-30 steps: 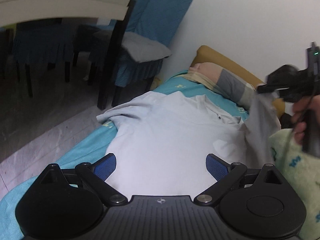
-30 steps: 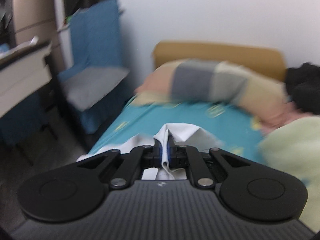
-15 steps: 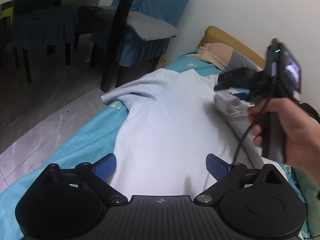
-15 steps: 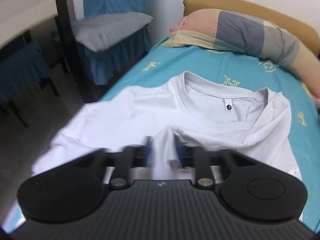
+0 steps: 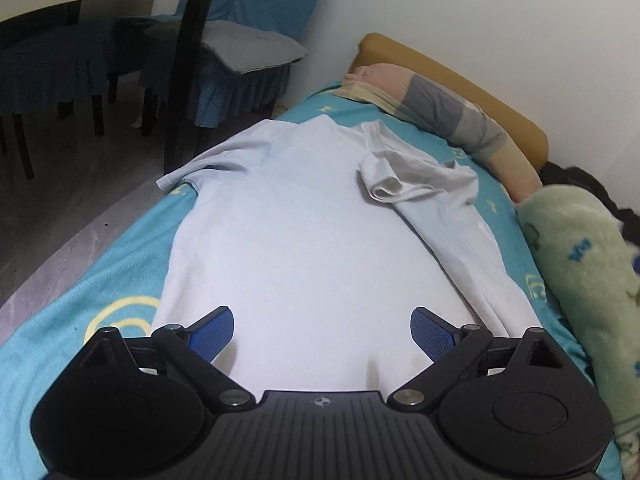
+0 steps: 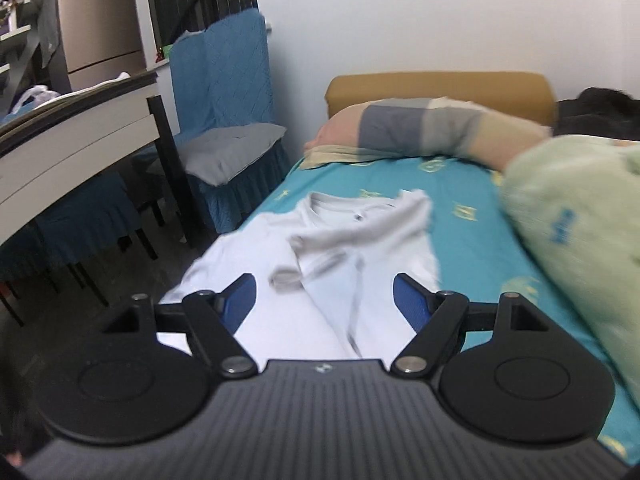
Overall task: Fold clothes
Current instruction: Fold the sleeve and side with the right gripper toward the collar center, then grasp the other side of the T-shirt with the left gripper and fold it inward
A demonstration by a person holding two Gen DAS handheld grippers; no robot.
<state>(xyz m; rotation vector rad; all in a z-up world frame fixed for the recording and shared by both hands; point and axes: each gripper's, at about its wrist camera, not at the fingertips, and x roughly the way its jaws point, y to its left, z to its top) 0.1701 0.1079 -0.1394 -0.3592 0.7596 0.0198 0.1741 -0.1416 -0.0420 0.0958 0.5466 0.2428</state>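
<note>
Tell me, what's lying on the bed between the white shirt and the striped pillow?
Only bare teal sheet with yellow prints. Both views show that strip between the shirt and the pillow, most clearly the right wrist view.

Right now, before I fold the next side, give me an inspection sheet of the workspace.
Surface: bed, teal sheet.
Job's things: T-shirt lies flat; its right sleeve and side are folded inward, its left sleeve is spread out at the bed's edge.
Clutter: pillow at the head, green blanket on the right.
Grippers: left gripper open above the hem; right gripper open, empty.
Cables: nothing seen.
Surroundings: table, blue chair, wall.
</note>
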